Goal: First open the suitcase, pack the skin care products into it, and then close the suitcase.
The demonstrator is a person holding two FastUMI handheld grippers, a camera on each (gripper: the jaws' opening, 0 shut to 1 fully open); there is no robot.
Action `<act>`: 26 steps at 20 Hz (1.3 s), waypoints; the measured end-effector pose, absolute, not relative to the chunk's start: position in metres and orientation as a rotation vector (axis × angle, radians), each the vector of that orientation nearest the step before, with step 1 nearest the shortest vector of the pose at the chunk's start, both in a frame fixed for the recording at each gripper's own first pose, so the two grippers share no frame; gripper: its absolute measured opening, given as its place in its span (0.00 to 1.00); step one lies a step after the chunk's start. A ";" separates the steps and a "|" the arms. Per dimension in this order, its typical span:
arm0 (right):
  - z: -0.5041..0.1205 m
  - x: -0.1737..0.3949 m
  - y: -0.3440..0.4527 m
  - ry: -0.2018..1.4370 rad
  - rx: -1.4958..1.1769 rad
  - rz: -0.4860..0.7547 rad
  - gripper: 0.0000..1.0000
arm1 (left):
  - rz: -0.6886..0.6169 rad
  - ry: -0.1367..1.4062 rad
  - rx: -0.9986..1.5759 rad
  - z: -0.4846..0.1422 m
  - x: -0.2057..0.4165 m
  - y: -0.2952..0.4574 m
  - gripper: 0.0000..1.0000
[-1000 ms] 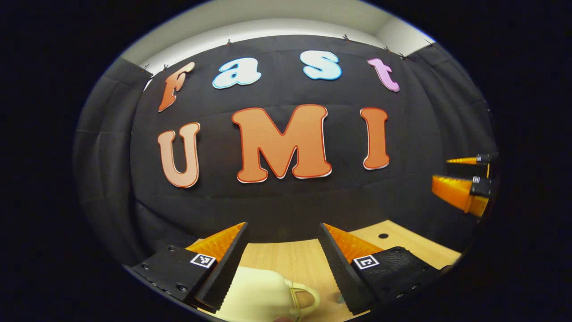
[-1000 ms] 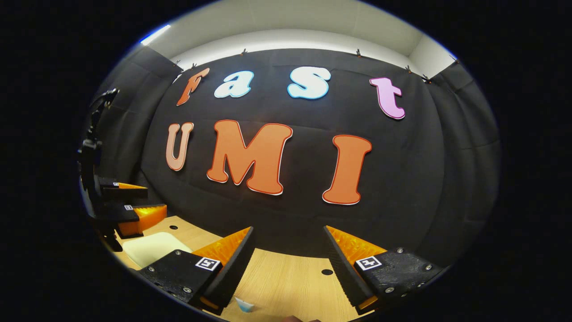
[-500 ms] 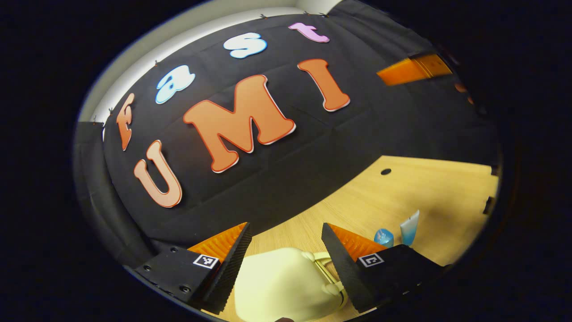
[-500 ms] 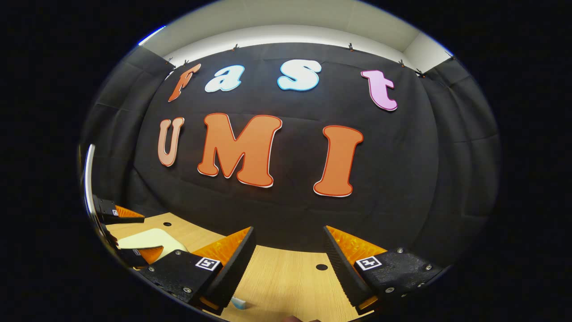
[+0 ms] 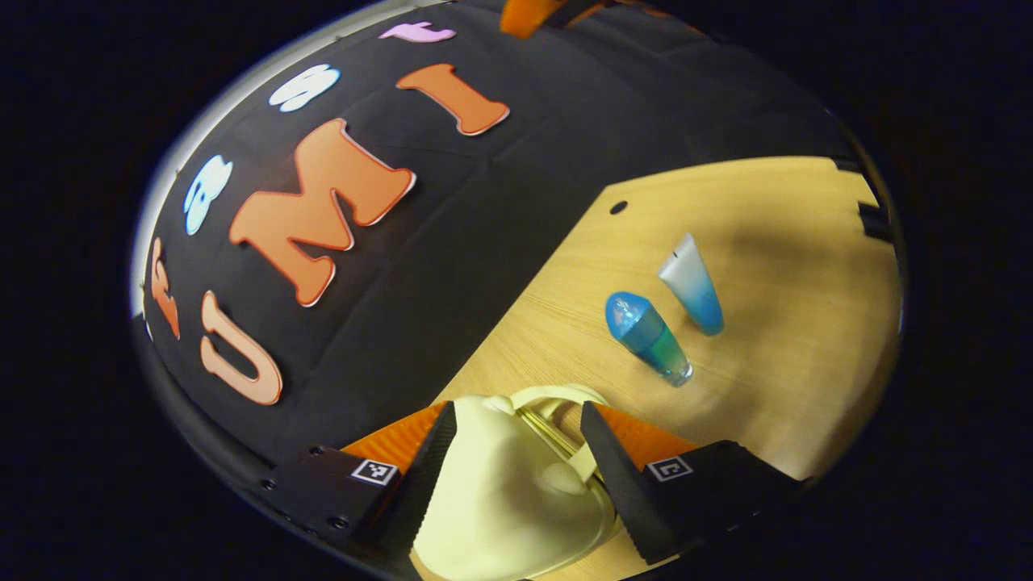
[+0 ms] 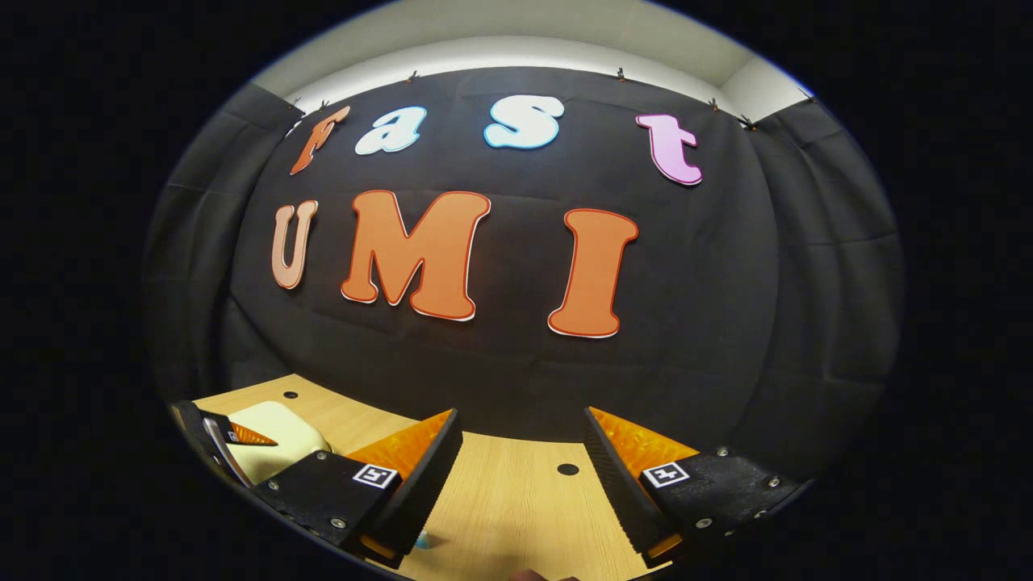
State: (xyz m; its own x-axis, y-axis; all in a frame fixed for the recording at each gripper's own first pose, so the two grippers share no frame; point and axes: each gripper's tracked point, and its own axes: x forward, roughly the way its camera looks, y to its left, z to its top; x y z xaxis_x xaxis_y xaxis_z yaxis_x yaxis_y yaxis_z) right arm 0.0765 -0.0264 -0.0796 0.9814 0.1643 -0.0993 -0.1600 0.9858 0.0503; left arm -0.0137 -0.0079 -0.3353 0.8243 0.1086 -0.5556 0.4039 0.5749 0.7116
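A small cream suitcase (image 5: pixel 500 500) lies shut on the wooden table (image 5: pixel 775 387), its handle (image 5: pixel 557 399) pointing away. My left gripper (image 5: pixel 516 410) is open and tilted, its fingers standing on either side of the handle end; whether they touch the case is unclear. Two skin care products stand to the right of the case: a blue-capped bottle (image 5: pixel 646 335) and a pale tube (image 5: pixel 690 286). In the right gripper view my right gripper (image 6: pixel 522 415) hangs open over bare table (image 6: pixel 500 500), with the suitcase (image 6: pixel 278 432) and the left gripper (image 6: pixel 226 440) far to its left.
The black cloth wall rises right behind the table. Round holes (image 5: pixel 618 207) (image 6: pixel 567 469) sit in the tabletop near the wall. A sliver of a blue product (image 6: pixel 421 542) shows under my right gripper's left finger. The right gripper's finger (image 5: pixel 524 12) pokes in at the top.
My left gripper has rolled over and dropped toward the suitcase, so the handle now lies between its fingers and the two products have come into view. The right gripper has barely shifted.
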 end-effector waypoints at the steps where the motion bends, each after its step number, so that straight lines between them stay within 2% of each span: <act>1: -0.079 0.077 -0.027 0.098 0.038 0.163 0.95 | -0.200 0.616 0.990 -0.344 -0.017 -0.008 0.89; 8: -0.084 0.079 -0.039 0.104 0.044 0.156 0.95 | -0.293 0.677 1.148 -0.370 -0.028 -0.022 0.81; 9: -0.084 0.080 -0.042 0.099 0.045 0.151 0.95 | -0.293 0.681 1.169 -0.372 -0.030 -0.022 0.76; 12: -0.089 0.083 -0.047 0.107 0.058 0.146 0.95 | -0.257 0.728 1.230 -0.383 -0.028 -0.009 0.76; 13: -0.091 0.083 -0.048 0.110 0.067 0.148 0.95 | -0.264 0.750 1.229 -0.392 -0.025 -0.014 0.73; 14: -0.092 0.083 -0.048 0.112 0.075 0.151 0.95 | -0.260 0.773 1.238 -0.399 -0.025 -0.009 0.65; 15: -0.093 0.084 -0.048 0.113 0.079 0.156 0.95 | -0.261 0.794 1.256 -0.406 -0.024 -0.008 0.41; 16: -0.093 0.085 -0.048 0.112 0.078 0.158 0.95 | -0.254 0.809 1.294 -0.411 -0.022 -0.006 0.33; 19: -0.093 0.085 -0.055 0.103 0.074 0.161 0.95 | -0.206 0.841 1.356 -0.422 -0.013 0.003 0.31; 20: -0.094 0.086 -0.057 0.103 0.077 0.165 0.95 | -0.201 0.827 1.365 -0.417 -0.012 -0.001 0.25; 21: -0.096 0.085 -0.059 0.103 0.081 0.168 0.95 | -0.198 0.847 1.361 -0.424 -0.009 0.003 0.11; 23: -0.099 0.087 -0.062 0.104 0.089 0.171 0.95 | -0.178 0.819 1.307 -0.408 -0.010 -0.003 0.12; 24: -0.101 0.088 -0.063 0.106 0.094 0.175 0.94 | -0.151 0.812 1.258 -0.402 -0.009 0.004 0.03; 26: -0.105 0.090 -0.063 0.110 0.102 0.180 0.95 | -0.095 0.769 1.143 -0.377 -0.007 0.008 0.03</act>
State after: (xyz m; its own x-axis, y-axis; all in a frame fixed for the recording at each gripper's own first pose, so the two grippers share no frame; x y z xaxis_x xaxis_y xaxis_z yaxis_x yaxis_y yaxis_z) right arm 0.0903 -0.0634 -0.1048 0.9778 0.1841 -0.1002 -0.1729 0.9787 0.1107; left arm -0.0069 0.0084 -0.3770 0.7443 0.3067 -0.5932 0.4414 0.4406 0.7816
